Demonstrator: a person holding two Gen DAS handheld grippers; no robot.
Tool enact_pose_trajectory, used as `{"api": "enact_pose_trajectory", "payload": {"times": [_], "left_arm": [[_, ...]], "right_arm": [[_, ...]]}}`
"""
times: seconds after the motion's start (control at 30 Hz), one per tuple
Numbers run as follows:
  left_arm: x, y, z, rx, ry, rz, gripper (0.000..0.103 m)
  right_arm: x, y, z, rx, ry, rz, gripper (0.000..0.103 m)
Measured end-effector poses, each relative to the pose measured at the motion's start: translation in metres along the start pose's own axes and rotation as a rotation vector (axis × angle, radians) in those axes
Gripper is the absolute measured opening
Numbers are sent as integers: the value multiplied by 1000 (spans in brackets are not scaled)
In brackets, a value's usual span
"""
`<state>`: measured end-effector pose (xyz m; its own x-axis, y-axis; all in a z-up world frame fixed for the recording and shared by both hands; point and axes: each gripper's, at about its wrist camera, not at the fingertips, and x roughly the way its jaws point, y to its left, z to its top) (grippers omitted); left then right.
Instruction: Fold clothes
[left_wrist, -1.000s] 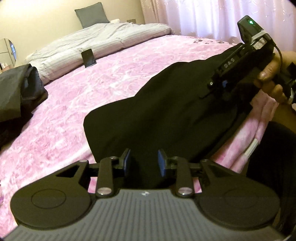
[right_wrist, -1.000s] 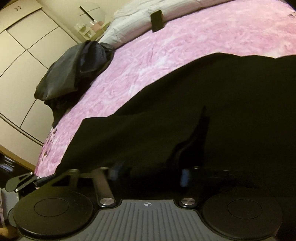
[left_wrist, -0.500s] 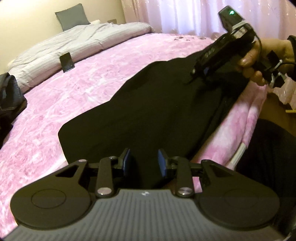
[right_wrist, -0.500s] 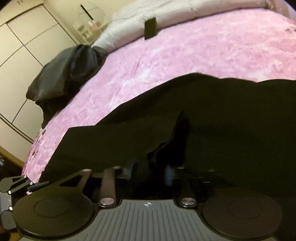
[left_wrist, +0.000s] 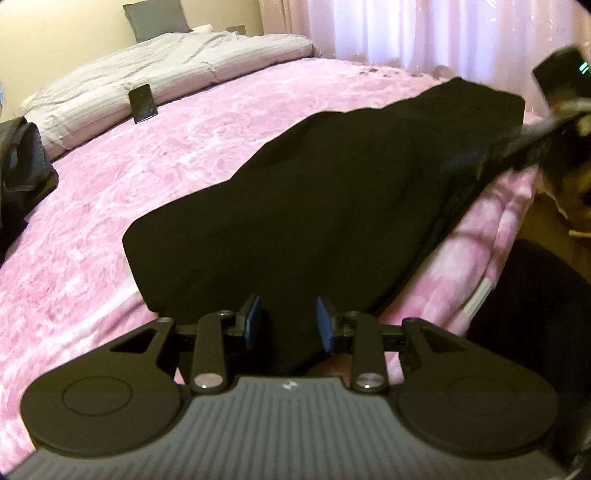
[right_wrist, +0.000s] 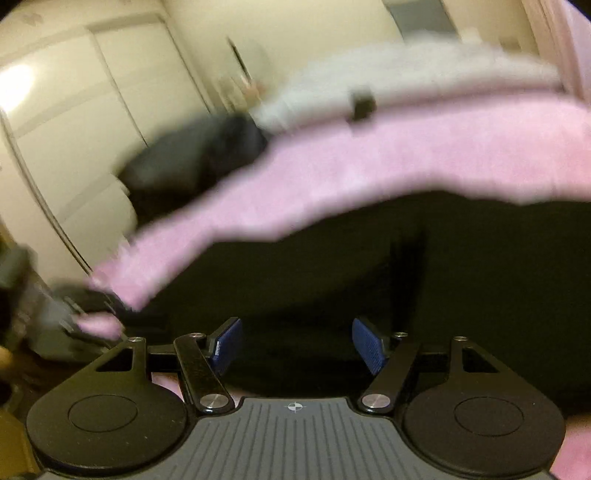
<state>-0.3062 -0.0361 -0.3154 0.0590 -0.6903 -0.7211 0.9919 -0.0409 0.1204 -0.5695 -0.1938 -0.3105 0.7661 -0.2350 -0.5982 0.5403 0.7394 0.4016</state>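
My left claw (left_wrist: 290, 325) is nearly closed. A bunched end of the black garment (left_wrist: 332, 203) fills the narrow gap between the pads, so I judge that I have hold of it at the near edge of the bed (left_wrist: 92, 221).

From there the garment runs flat across the pink cover toward the far right corner. Its long side lies close along the near edge.

My right claw (right_wrist: 295, 343) has just been opening. Its blue pads (right_wrist: 229, 343) now stand wide apart with dark cloth showing beyond them but nothing pinched. That end of the garment lies free on the cover.

To do this fold well, I would keep the left grip firm and low so the pinned end does not creep. I would then bring the right claw back over a clean edge rather than a loose middle layer. The cloth is limp and dark, so layers are hard to tell apart. Catching a single layer would skew the fold.

The right view is badly blurred, so I cannot place that edge exactly.

I see no basket, box or drawer. The only store of clothes is a dark heap (left_wrist: 22, 166) at the left edge of the bed. A phone (left_wrist: 143, 103) leans on the grey duvet (left_wrist: 184, 62) at the head.
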Motion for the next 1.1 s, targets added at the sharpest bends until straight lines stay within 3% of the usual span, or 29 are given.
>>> {"api": "enact_pose_trajectory", "payload": {"times": [0.17, 0.33, 0.5, 0.67, 0.8, 0.83, 0.87, 0.9, 1.0, 1.1], "left_arm": [[-21, 16, -1, -25, -21, 36, 29], [-18, 46, -5, -99, -22, 67, 30], [-6, 64, -17, -158, 8, 26, 39], [-8, 74, -21, -189, -10, 12, 41], [-12, 82, -22, -215, -34, 29, 40], [-12, 84, -24, -220, -32, 32, 40], [-10, 85, -27, -215, -23, 35, 40], [-10, 87, -30, -212, -12, 36, 41], [-20, 94, -35, -241, -13, 45, 40], [-35, 101, -38, -252, -18, 63, 37]], "right_arm": [[-11, 17, 5, -76, 7, -87, 69], [-13, 30, 8, -161, -52, -47, 69], [13, 22, -4, -110, 20, -67, 69], [3, 33, -2, -157, 83, -146, 69], [-3, 52, 8, -200, 10, -108, 70], [4, 54, 8, -201, 16, -95, 75], [11, 57, 8, -202, 23, -81, 87], [20, 56, 7, -195, 50, -76, 89], [36, 60, -1, -247, 101, -115, 89], [31, 84, -4, -358, 82, -135, 89]]}}
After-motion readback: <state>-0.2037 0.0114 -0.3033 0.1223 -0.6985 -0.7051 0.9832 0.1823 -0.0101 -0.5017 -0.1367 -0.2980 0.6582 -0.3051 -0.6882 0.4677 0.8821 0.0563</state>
